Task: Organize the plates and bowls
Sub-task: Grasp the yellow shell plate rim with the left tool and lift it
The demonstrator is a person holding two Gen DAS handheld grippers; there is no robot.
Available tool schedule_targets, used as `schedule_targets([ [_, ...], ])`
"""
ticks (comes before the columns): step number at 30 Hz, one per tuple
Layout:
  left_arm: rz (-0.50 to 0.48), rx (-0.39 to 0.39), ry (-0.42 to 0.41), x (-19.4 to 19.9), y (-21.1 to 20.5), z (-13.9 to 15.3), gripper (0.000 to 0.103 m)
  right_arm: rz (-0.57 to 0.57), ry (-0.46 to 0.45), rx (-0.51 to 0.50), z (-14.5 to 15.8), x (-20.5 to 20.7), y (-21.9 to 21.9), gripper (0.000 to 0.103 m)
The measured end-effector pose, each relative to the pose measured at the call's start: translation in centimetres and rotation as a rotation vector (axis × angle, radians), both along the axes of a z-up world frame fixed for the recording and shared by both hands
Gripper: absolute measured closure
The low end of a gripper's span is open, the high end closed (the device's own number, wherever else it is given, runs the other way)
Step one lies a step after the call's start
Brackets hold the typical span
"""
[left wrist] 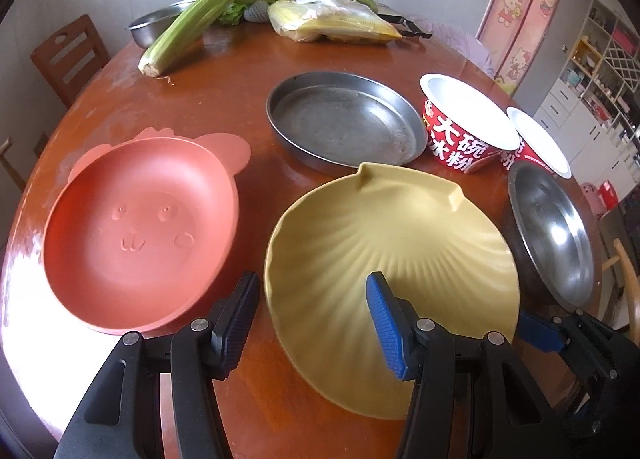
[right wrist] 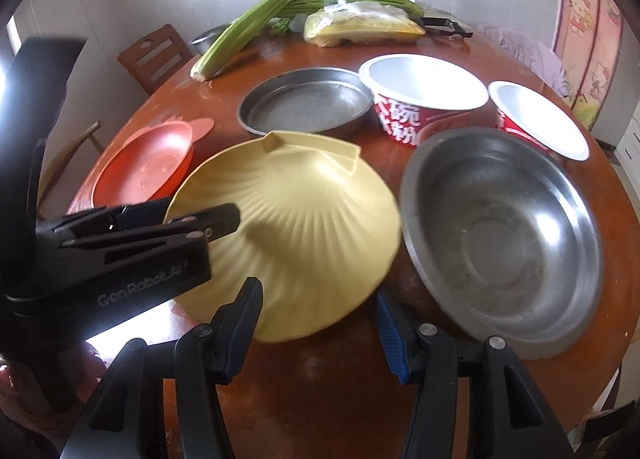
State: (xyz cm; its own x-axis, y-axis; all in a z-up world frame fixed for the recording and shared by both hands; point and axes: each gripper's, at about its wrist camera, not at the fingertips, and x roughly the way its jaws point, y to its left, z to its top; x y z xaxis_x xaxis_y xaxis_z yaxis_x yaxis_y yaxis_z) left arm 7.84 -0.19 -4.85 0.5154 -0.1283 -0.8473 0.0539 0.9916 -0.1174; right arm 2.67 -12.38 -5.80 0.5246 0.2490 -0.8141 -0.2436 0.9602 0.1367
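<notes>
1. the round brown worktop [left wrist: 224, 99] carries all the dishes; celery [left wrist: 200, 19] and a bagged yellow packet [left wrist: 336, 23] lie at its far side.
2. the yellow shell-shaped plate [left wrist: 380, 239] sits at the near edge, between the other dishes, with its ribs fanning out from the near side.
3. the pink plate with an animal face [left wrist: 140, 231] lies flat just left of the yellow one.
4. the steel bowl [right wrist: 500, 239] rests just right of the yellow plate, very close to its rim.
5. the shallow steel pan [left wrist: 344, 123] stands behind the yellow plate, near the middle of the worktop.
6. a larger red paper bowl [left wrist: 464, 127] and a smaller red paper bowl [right wrist: 540, 123] stand upright side by side, right of the pan.
7. the left tongs [left wrist: 313, 279] are released, with the jaws spread across the yellow plate's left rim and not pressing on it.
8. the right tongs [right wrist: 318, 291] are also released, with the jaws apart over the plate's near right rim and nothing gripped.
</notes>
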Motion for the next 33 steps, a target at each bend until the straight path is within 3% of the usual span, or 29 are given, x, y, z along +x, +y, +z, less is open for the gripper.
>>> schedule_targets([
  [5, 0.000, -0.010, -0.002, 0.1, -0.1, -0.3, 0.047, 0.018, -0.030, -0.012, -0.1, 0.2, 0.5, 0.049],
  [7, 0.008, -0.017, -0.001, 0.1, 0.2, -0.2, 0.052, 0.022, -0.038, -0.017, -0.1, 0.3, 0.6, 0.048],
  [33, 0.041, -0.020, -0.060, -2.5, 1.7, 2.6, 0.052, 0.101, -0.118, -0.026, 2.2, -1.5, 1.8, 0.047],
])
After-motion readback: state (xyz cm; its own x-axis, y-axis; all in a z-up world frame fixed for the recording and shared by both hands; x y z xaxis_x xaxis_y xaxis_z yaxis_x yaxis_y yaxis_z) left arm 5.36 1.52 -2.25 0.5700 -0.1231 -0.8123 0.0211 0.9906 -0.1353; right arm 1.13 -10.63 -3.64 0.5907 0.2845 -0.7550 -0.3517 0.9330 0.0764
